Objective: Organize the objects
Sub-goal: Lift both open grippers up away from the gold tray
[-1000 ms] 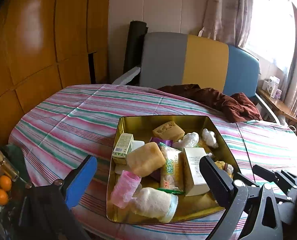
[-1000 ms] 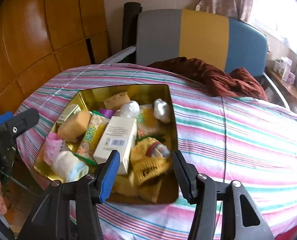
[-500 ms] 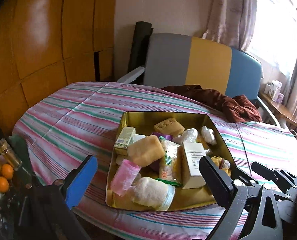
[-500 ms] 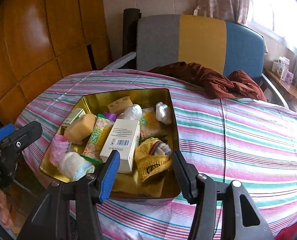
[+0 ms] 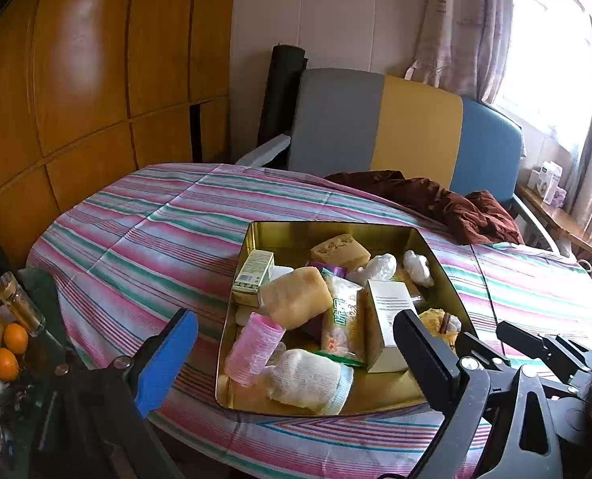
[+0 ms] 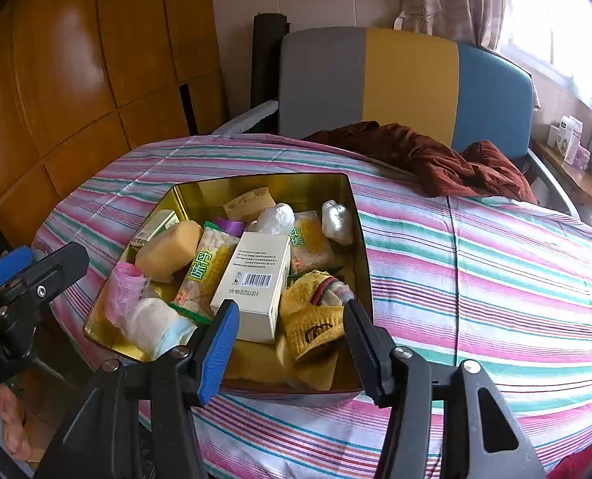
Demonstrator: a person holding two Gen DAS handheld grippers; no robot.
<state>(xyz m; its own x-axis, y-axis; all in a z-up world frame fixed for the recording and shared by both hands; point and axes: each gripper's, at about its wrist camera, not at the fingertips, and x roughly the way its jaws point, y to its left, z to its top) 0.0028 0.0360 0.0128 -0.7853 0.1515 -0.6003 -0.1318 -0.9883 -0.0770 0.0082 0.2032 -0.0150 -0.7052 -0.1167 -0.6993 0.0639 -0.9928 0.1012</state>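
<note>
A gold tin tray [image 5: 328, 226] [image 6: 264, 183] rests on the striped tablecloth, filled with several items. Among them are a white carton [image 5: 387, 303] [image 6: 260, 275], a yellow block [image 5: 296, 299] [image 6: 168, 249], a pink roller [image 5: 254, 343] [image 6: 124, 291], a rolled white sock [image 5: 308, 379] [image 6: 156, 327] and a yellow knitted piece [image 6: 312, 315]. My left gripper [image 5: 294, 321] hovers open over the tin's near left side. At the tin's near right corner my right gripper [image 6: 290, 307] is also open. Neither holds anything.
The striped tablecloth [image 5: 156, 239] [image 6: 475, 259] is bare left and right of the tin. A brown cloth [image 5: 435, 199] lies at the far edge before a grey, yellow and blue chair [image 5: 375, 119]. Oranges [image 5: 14, 337] and a bottle [image 5: 16, 303] stand low at the left.
The tin looks slightly smaller and sharper in both views. Both grippers keep the same jaw width, and nothing in the tin has moved.
</note>
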